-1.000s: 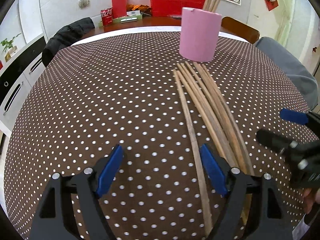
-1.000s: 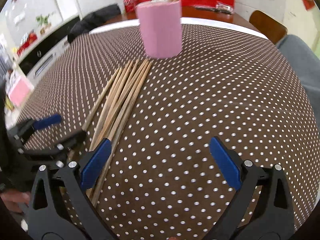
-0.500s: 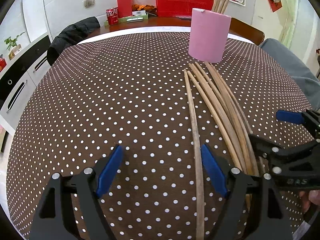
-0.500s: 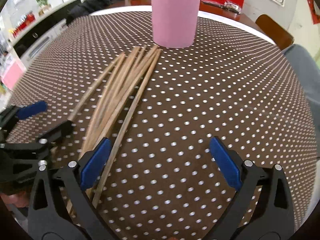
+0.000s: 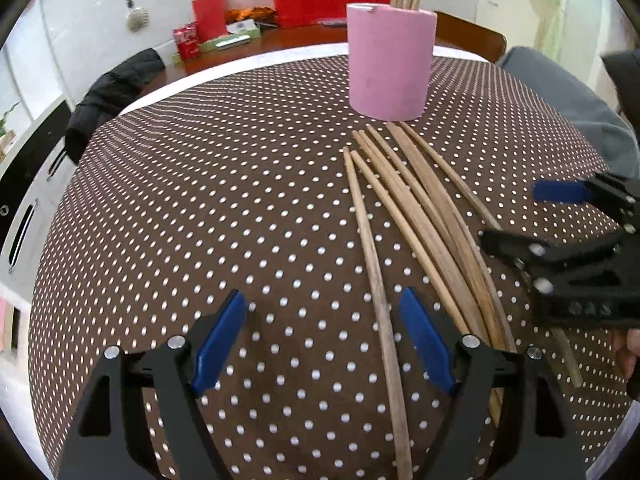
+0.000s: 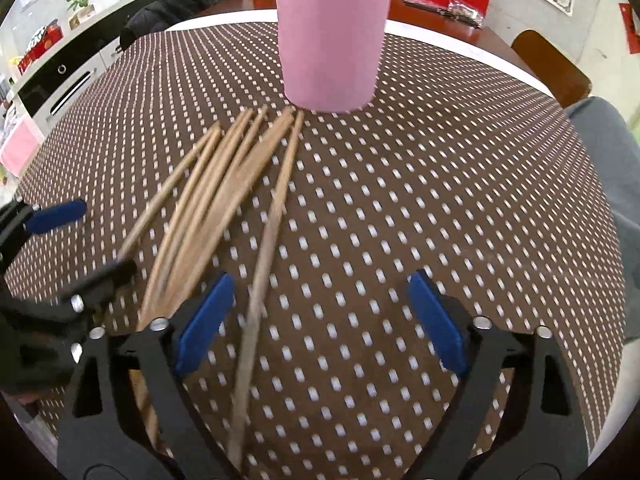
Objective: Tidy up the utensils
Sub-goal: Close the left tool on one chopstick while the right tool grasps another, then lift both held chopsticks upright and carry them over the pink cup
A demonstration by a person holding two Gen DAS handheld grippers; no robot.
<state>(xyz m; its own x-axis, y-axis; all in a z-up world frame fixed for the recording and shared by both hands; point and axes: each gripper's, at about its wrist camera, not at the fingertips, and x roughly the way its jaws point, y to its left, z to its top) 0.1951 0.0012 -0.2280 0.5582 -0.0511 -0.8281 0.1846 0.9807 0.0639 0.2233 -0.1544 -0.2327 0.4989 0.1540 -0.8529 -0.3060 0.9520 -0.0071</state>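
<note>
Several wooden chopsticks [image 5: 416, 216] lie in a loose bundle on the dotted brown tablecloth, pointing toward a pink cup [image 5: 390, 62] that holds a few more. My left gripper [image 5: 324, 344] is open just above the cloth; the leftmost chopstick [image 5: 376, 280] runs between its fingers. My right gripper [image 6: 320, 320] is open, and the rightmost chopstick [image 6: 268, 232] passes between its fingers. In the right wrist view the bundle [image 6: 208, 200] and the cup [image 6: 332, 36] also show. The right gripper appears at the right edge of the left wrist view [image 5: 532, 220].
The round table [image 5: 160, 208] carries only the cup and chopsticks. A dark jacket [image 5: 108, 92] hangs on a chair at the far left. A wooden chair back [image 6: 552, 68] and a grey-clothed leg [image 6: 608, 152] are at the right.
Both grippers have moved forward and inward along the bundle toward the cup. Each now has one outer chopstick between its open fingers. The chopsticks have not visibly moved.
</note>
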